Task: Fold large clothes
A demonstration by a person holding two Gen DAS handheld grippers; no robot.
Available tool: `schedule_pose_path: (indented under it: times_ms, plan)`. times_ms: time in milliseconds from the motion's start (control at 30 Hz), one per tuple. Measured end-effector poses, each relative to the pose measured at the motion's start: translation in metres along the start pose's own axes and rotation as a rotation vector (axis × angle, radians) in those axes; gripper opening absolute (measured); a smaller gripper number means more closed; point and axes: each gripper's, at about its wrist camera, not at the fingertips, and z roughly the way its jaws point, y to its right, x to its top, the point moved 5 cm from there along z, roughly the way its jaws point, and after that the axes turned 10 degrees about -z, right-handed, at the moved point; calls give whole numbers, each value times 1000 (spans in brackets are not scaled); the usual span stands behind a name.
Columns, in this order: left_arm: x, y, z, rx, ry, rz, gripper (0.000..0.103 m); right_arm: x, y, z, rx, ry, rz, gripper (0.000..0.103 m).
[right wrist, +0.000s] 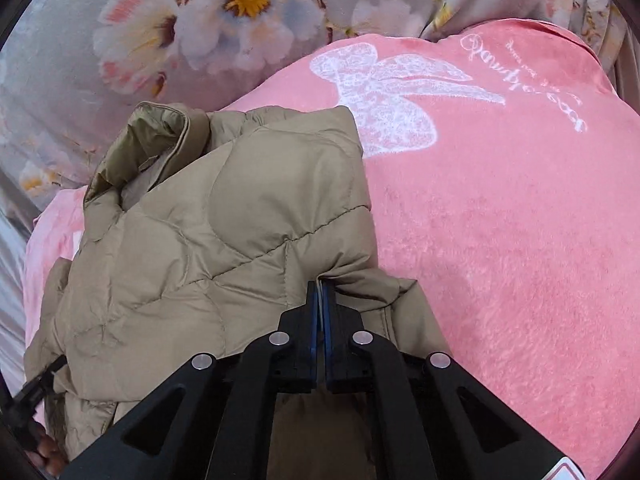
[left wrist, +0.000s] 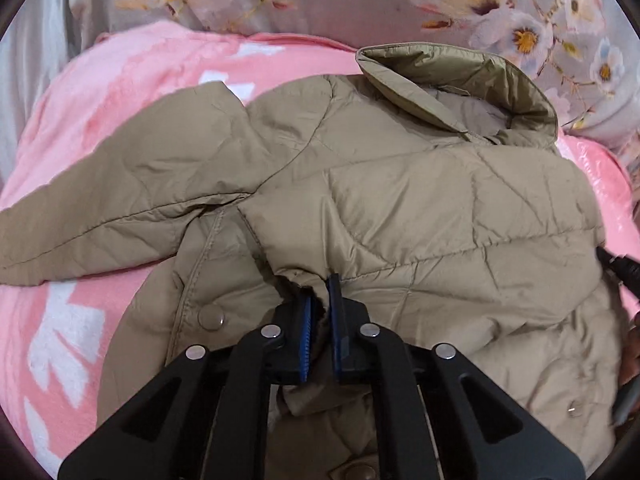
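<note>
A beige quilted jacket (left wrist: 400, 208) lies on a pink blanket (left wrist: 132, 92), collar (left wrist: 460, 92) at the far right, one sleeve (left wrist: 120, 200) stretched to the left. My left gripper (left wrist: 320, 292) is shut on a pinched fold of the jacket near its snap-button placket (left wrist: 211, 317). In the right wrist view the jacket (right wrist: 224, 220) is folded over at the left, collar (right wrist: 152, 140) at the far end. My right gripper (right wrist: 320, 292) is shut on the jacket's edge, its blue pads nearly together.
The pink blanket (right wrist: 500, 220) with a white butterfly print (right wrist: 384, 96) spreads to the right. Grey floral bedding (right wrist: 180, 32) lies beyond it, also in the left wrist view (left wrist: 520, 20). The other gripper's tip shows at the right edge (left wrist: 618, 266) and lower left (right wrist: 36, 392).
</note>
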Motion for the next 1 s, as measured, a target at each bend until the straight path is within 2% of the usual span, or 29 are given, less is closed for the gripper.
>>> schedule_pose_path:
  times_ms: [67, 133, 233, 267, 300, 367, 433, 500, 567, 600, 667, 733, 833, 1000]
  plan:
    - [1, -1, -4, 29, -7, -1, 15, 0, -2, -6, -26, 3, -20, 4]
    - [3, -5, -13, 56, -9, -5, 23, -3, -1, -22, -51, 22, -33, 13]
    - [12, -11, -46, 92, 62, -24, 59, -13, 0, -58, -156, 85, -93, 19]
    - [16, -15, -60, 103, 100, -34, 66, -13, -2, -68, -161, 107, -109, 19]
    - [22, -18, -79, 119, 161, -42, 67, -12, -11, -79, -147, 131, -135, 19]
    - [33, -8, -96, 100, 212, -40, 68, -9, -32, -87, -105, 147, -171, 19]
    - [38, 13, -97, 42, 190, -31, 68, -5, -65, -84, -41, 143, -220, 19]
    - [34, 35, -84, -14, 134, -20, 68, -5, -97, -73, -3, 130, -276, 19]
    - [20, 56, -57, -8, 67, 16, 68, -12, -120, -53, -9, 102, -337, 16]
    - [13, 61, -41, 25, 51, 31, 67, -17, -128, -39, -20, 73, -360, 15]
    - [2, 62, -21, 61, 29, 35, 67, -28, -128, -18, -36, 25, -364, 14]
    - [-11, 56, 0, 40, -8, 16, 69, -36, -120, -5, -23, -5, -338, 11]
    - [-21, 53, 2, 33, 19, 18, 70, -41, -116, 1, -12, -17, -312, 7]
    - [-24, 56, 2, 65, 49, 39, 70, -47, -123, 6, -76, -2, -361, 7]
